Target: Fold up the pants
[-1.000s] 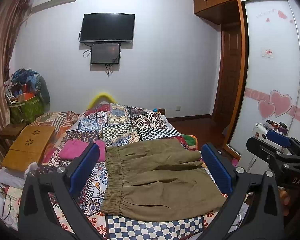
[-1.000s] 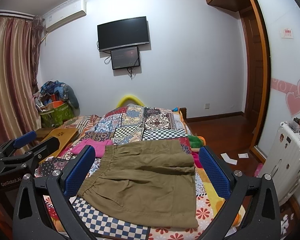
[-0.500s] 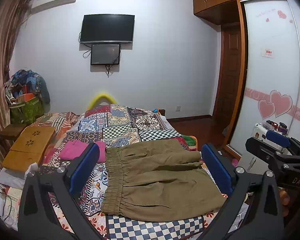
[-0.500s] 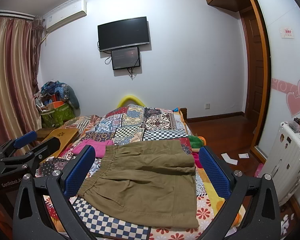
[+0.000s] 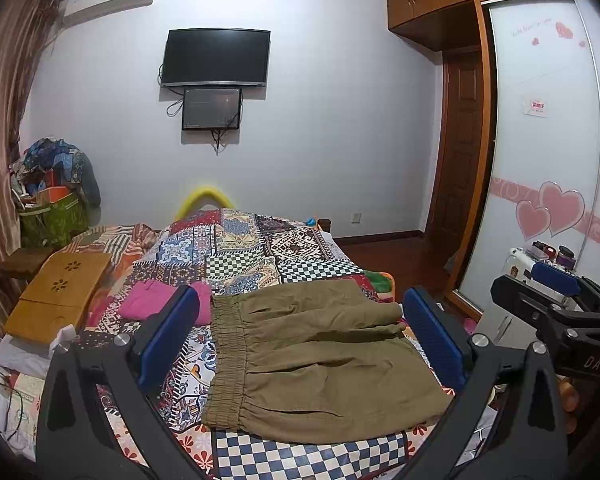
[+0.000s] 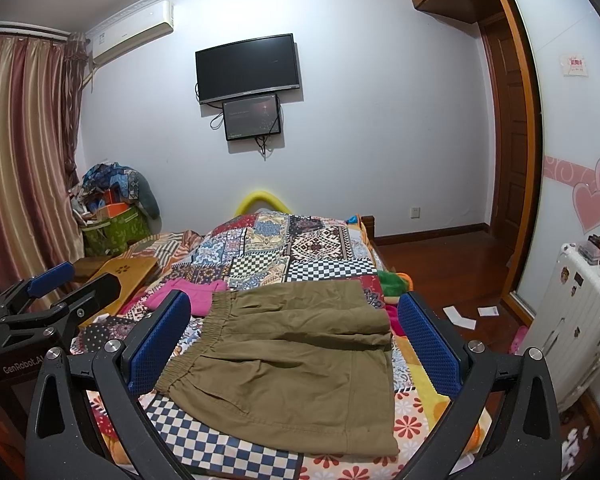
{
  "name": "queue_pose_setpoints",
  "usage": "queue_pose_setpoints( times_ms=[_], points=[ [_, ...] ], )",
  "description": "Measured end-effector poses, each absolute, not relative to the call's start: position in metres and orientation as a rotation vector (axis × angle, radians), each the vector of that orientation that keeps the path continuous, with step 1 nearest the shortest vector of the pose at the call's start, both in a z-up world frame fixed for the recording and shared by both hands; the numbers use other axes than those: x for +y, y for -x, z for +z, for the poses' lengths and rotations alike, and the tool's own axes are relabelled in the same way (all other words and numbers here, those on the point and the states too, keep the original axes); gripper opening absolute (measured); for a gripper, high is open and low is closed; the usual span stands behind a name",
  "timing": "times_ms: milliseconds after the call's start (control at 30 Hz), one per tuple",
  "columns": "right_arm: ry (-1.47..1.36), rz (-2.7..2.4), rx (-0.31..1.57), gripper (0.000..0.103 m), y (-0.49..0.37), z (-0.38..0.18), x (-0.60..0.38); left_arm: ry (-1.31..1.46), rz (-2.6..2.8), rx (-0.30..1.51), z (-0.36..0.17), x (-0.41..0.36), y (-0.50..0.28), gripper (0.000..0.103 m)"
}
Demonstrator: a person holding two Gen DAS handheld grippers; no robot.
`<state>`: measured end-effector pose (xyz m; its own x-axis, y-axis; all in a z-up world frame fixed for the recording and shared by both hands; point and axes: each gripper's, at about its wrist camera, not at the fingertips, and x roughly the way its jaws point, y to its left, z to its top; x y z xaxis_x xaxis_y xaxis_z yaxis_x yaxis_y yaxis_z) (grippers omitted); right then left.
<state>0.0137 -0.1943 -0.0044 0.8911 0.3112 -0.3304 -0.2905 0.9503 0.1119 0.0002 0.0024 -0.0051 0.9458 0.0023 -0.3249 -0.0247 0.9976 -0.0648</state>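
Olive-brown pants [image 5: 320, 356] lie folded flat on the patchwork bedspread [image 5: 252, 248], elastic waistband to the left. The right wrist view shows the same pants [image 6: 292, 364] near the bed's front edge. My left gripper [image 5: 300, 340] hovers above and short of them, open, blue pads wide apart and holding nothing. My right gripper [image 6: 296, 340] is open too and empty, also held back from the cloth. Each gripper appears in the other's view: the right one [image 5: 556, 300] at the right edge, the left one [image 6: 56, 296] at the left edge.
A pink folded garment [image 5: 156, 300] lies just left of the waistband. A wooden lap tray [image 5: 56, 292] rests on the bed's left side. A white suitcase [image 6: 572, 320] stands right of the bed, and a green cloth [image 6: 392, 280] sits at the bed's right edge.
Almost nothing differs. Both grippers stay open above the pants, with only a slight drift of the views.
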Motion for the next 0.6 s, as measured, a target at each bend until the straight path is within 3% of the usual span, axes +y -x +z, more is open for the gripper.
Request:
queue_pose_setpoints(
  times_ms=[600],
  points=[
    [-0.066, 0.312, 0.363, 0.103, -0.0141, -0.0067, -0.1937, 0.07, 0.014, 0.342, -0.0075, 0.0043, -0.0025, 0.103]
  ],
)
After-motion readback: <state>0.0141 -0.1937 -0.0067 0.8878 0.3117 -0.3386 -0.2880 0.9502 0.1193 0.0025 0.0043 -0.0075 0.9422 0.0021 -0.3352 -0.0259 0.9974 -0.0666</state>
